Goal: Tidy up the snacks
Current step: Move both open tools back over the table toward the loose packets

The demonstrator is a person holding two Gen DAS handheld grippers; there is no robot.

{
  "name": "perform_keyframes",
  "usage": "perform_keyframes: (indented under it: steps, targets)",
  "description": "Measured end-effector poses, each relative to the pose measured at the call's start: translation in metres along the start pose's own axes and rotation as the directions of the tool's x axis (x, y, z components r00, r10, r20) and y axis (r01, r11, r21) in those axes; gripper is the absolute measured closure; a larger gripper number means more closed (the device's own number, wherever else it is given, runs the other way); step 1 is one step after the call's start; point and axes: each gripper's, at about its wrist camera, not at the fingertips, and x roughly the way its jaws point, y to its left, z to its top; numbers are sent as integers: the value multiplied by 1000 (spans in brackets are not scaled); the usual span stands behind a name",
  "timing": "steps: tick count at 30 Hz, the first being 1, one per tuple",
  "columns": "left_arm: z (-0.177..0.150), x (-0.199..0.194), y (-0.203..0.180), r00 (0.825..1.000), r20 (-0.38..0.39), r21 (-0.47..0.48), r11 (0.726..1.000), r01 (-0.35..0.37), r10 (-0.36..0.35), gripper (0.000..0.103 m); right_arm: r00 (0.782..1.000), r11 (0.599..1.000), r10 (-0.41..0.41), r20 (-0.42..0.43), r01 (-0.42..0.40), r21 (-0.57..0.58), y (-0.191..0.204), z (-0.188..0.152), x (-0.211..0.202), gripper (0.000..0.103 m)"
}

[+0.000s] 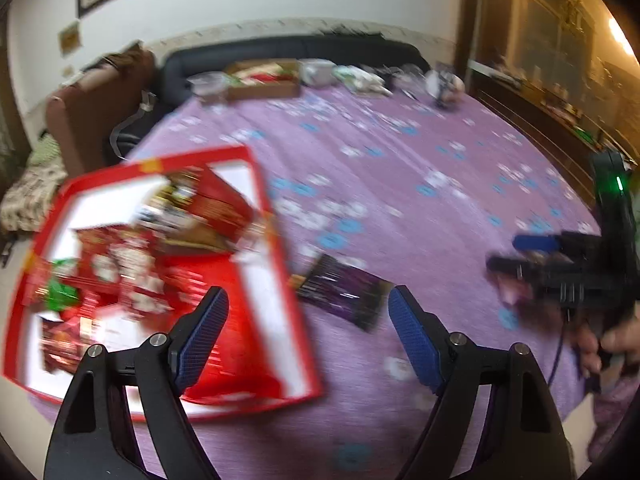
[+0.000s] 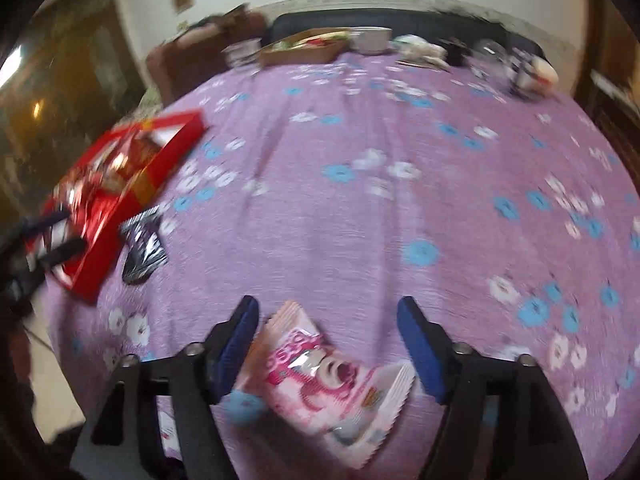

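A red box (image 1: 276,280) with a white inside holds several red snack packets at the table's left edge; it also shows in the right wrist view (image 2: 160,168). A dark purple packet (image 1: 344,292) lies on the cloth just right of it. My left gripper (image 1: 308,294) hangs open over the box's right rim and that packet, with nothing between its fingers. My right gripper (image 2: 328,304) is open; a pink snack packet (image 2: 328,376) lies between its fingers, on the cloth. The dark packet (image 2: 144,244) sits far to the right gripper's left.
A purple flowered cloth (image 1: 400,184) covers the round table. At its far edge stand a cardboard tray (image 1: 264,80), bowls and clear containers. Behind are a dark sofa (image 1: 280,48) and a brown chair (image 1: 92,108). A person's hand (image 1: 616,344) holds the right gripper.
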Motion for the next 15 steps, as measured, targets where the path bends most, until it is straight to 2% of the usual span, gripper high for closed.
perform_keyframes:
  steps: [1,3,4,7,9,12,15]
  targets:
    - [0,4,-7,1000,-19,10,1000,19,-19,20,1000,999,12,15,-13,43,-10,3,-1,25]
    - [0,10,-15,999,-37,30,1000,7,-6,20,996,983,50,68,-61,174,-41,4,-7,24]
    - [0,13,-19,999,-43,34,999,-8,9,20,993,962,68,98,-91,256,-61,5,-9,24]
    - [4,22,-23,998,-59,20,1000,-18,20,20,979,902,107,172,-168,397,-97,-1,-11,23]
    - [8,27,-24,998,-61,23,999,-27,28,20,969,881,146,197,-218,421,-106,-3,-12,22]
    - [14,42,-26,993,-85,44,996,-79,82,19,976,907,122,183,-184,378,-98,-1,-12,20]
    - [17,52,-23,990,-104,26,996,-87,90,18,978,921,113,174,-169,352,-93,1,-14,18]
